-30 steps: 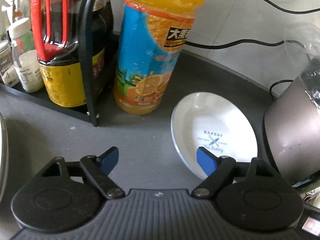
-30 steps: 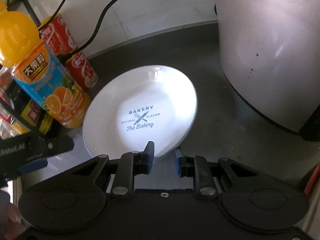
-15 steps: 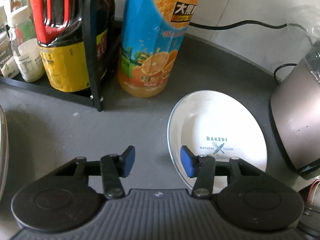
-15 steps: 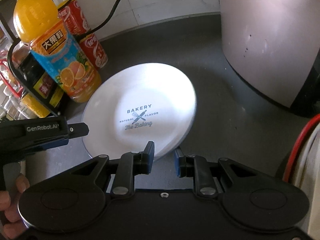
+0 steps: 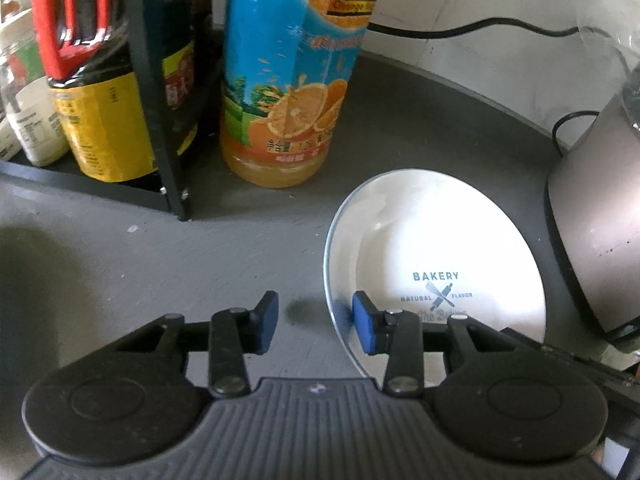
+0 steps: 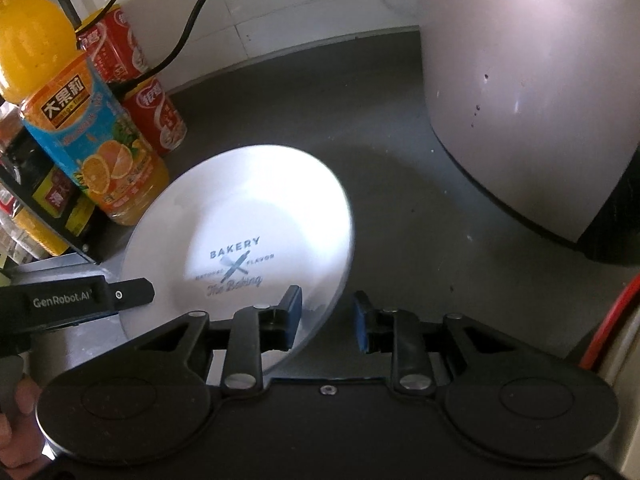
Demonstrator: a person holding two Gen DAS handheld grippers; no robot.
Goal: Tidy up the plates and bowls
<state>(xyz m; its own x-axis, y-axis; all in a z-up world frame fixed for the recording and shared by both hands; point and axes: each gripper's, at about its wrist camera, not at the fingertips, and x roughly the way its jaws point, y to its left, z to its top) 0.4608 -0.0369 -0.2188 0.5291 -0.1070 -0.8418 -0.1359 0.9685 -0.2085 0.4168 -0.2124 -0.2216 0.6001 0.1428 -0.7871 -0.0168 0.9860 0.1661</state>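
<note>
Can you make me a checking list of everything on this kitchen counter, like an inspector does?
Surface: grey counter, a few small specks.
Job's things: one white plate printed BAKERY.
Clutter: orange juice bottle, dark sauce bottle in a black rack, red cans.
Claws: left claw open, just been closing, plate rim between its pads; right claw open, just been opening, rim between its pads too.
Cables: black cable along the wall; red cable at the edge.
Surroundings: white tiled wall, grey appliance near the plate.
</note>
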